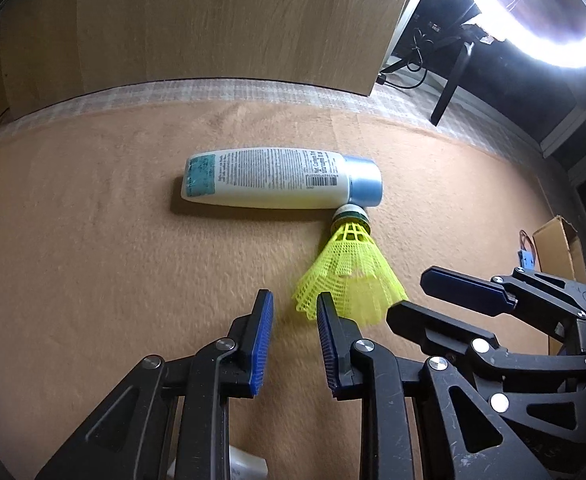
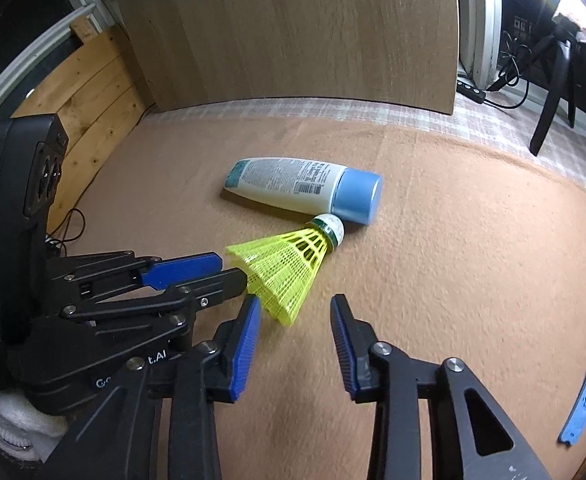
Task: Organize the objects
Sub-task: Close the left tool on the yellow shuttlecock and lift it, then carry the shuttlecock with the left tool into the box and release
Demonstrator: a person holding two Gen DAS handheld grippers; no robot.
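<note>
A white lotion bottle (image 1: 269, 180) with a light blue cap lies on its side on the tan cloth; it also shows in the right wrist view (image 2: 293, 186). A yellow plastic shuttlecock (image 1: 349, 276) lies with its cork against the bottle's cap, and shows in the right wrist view (image 2: 289, 268) too. My left gripper (image 1: 293, 300) is open and empty, just left of the shuttlecock's skirt. My right gripper (image 2: 295, 306) is open and empty, its jaws just short of the skirt's rim. Each gripper shows in the other's view, right (image 1: 417, 292) and left (image 2: 229, 270).
A wooden board (image 1: 213, 20) stands upright behind the cloth. A light stand leg (image 1: 449, 88) and cables sit at the back right. A cardboard box (image 1: 561, 248) is at the right edge. A small blue part (image 2: 585, 400) lies at the right. A white tube (image 1: 249, 466) lies beneath my left gripper.
</note>
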